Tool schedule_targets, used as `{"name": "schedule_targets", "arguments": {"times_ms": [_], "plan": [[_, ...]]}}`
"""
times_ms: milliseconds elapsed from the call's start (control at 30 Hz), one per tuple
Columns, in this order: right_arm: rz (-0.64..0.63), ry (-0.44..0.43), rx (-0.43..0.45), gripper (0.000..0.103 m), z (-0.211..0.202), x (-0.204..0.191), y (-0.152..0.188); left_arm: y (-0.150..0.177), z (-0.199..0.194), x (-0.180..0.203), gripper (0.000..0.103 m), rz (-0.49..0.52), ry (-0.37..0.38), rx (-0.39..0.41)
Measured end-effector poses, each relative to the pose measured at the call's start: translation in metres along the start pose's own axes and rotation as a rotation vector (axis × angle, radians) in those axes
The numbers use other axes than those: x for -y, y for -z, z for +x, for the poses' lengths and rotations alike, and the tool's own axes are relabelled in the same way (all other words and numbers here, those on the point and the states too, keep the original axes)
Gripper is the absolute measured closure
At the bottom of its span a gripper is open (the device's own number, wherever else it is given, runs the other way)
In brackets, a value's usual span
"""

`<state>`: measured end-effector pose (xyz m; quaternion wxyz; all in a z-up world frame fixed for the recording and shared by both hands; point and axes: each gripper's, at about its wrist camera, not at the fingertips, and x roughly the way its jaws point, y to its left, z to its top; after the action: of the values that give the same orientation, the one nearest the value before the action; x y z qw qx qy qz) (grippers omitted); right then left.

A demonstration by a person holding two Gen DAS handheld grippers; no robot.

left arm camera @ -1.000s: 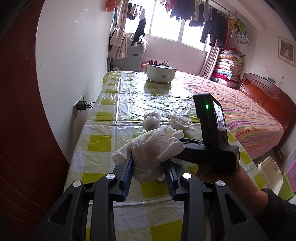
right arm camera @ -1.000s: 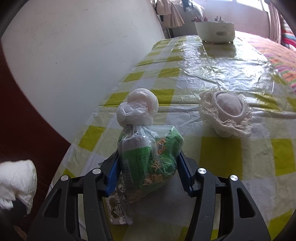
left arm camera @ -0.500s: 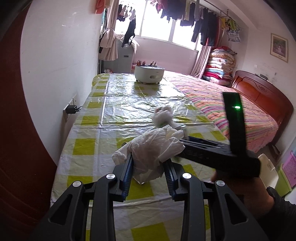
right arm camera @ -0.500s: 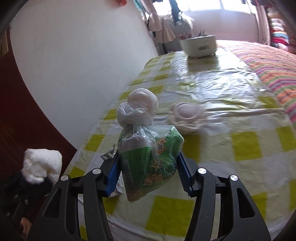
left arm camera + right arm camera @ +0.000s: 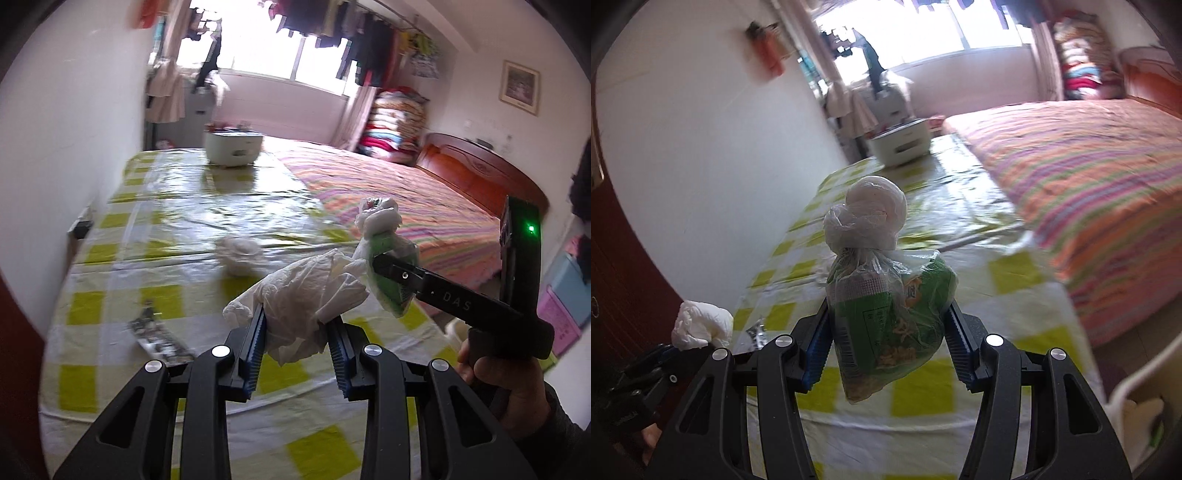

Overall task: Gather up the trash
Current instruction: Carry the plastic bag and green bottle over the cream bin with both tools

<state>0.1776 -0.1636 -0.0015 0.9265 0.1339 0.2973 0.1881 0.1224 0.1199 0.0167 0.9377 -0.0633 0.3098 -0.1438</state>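
My left gripper is shut on a crumpled white tissue and holds it above the near end of the table. My right gripper is shut on a knotted clear plastic bag with green snack wrappers, also lifted off the table. The bag also shows in the left wrist view, to the right of the tissue. The tissue also shows in the right wrist view at the lower left. A silvery wrapper lies flat on the yellow-checked tablecloth.
A white lace-edged round object sits mid-table. A white pot stands at the far end. A striped bed runs along the right. A white bin rim is on the floor at lower right. A white wall is on the left.
Both grippers have risen and pulled back from the table, swinging right with their loads. The silvery wrapper on the cloth has come into view. The views are motion-blurred.
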Motion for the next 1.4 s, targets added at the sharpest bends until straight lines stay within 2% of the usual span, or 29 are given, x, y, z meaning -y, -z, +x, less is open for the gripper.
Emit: {"name": "schedule_targets", "arguments": {"times_ms": [200, 367, 533, 800, 1067, 1400], "plan": [[0.068, 0.055, 0.040, 0.049, -0.024, 0.031, 0.007, 0.005, 0.012, 0.035, 0.071, 0.063, 0.049, -0.021], [0.118, 0.076, 0.073, 0.049, -0.036, 0.046, 0.007, 0.015, 0.020, 0.051, 0.071, 0.106, 0.048, -0.045], [0.100, 0.139, 0.130, 0.049, -0.059, 0.055, 0.006, 0.023, 0.031, 0.074, 0.071, 0.137, 0.080, -0.070], [0.131, 0.220, 0.151, 0.049, -0.076, 0.098, 0.022, 0.028, 0.040, 0.114, 0.071, 0.190, 0.140, -0.083], [0.166, 0.276, 0.187, 0.049, -0.105, 0.127, 0.030, 0.029, 0.052, 0.138, 0.071, 0.198, 0.168, -0.104], [0.194, 0.316, 0.217, 0.048, -0.125, 0.139, 0.042, 0.033, 0.066, 0.161, 0.071, 0.226, 0.191, -0.125]]}}
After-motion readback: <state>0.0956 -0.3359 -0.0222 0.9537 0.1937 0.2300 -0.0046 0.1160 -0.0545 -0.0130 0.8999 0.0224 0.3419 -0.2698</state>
